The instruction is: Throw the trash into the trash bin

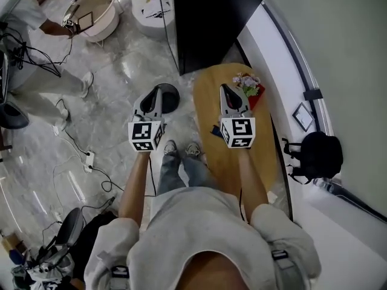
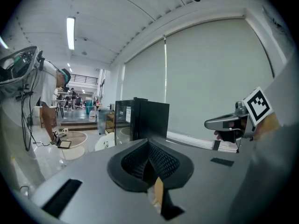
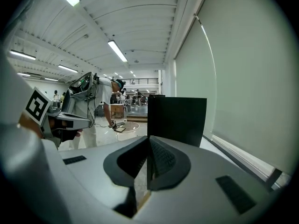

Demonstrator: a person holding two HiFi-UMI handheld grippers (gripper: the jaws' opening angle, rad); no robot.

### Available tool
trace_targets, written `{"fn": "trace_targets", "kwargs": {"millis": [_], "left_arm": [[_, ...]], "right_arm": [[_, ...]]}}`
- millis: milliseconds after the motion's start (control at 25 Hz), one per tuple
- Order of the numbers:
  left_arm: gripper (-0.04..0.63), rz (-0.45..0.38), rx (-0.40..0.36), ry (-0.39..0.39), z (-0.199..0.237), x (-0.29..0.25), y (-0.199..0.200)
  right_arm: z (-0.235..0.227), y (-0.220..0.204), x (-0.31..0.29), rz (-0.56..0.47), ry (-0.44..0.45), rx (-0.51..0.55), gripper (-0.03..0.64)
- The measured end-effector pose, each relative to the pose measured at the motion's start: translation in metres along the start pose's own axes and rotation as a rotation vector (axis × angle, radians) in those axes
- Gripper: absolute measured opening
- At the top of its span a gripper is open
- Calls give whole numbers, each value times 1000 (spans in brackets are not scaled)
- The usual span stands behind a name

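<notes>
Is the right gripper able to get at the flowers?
Probably yes: the flowers sit just ahead of the right gripper on the table, nothing between, though its jaws are shut.

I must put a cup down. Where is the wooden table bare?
The wooden table is bare left of the flowers and at its near end. The flowers crowd the far right part; a small dark item lies by the left edge.

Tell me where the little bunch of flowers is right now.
In the head view, the flowers sit at the far end of the wooden table, right of centre, just beyond the tips of the right gripper.
</notes>
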State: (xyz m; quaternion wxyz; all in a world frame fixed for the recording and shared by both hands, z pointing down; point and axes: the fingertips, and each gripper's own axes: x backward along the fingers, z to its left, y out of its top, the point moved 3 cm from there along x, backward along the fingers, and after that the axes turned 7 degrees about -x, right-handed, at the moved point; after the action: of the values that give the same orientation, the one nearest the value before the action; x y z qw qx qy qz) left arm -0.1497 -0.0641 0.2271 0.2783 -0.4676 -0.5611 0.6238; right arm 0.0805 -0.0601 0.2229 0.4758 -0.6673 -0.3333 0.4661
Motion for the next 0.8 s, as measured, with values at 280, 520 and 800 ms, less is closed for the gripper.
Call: {"fn": "trace_targets", "kwargs": {"millis": [280,520,800], "left_arm": [[18,46,27,-49,2,-6,-35],[18,96,48,-79,5,-8,-75],[18,156,63,-124,-5,-9,-120]], "right_arm": [[2,-33,-8,50,-53,-29,34],[11,-80,-8,112,-80,-66,34],[18,-134,-3,177,-114,-125,34]]}}
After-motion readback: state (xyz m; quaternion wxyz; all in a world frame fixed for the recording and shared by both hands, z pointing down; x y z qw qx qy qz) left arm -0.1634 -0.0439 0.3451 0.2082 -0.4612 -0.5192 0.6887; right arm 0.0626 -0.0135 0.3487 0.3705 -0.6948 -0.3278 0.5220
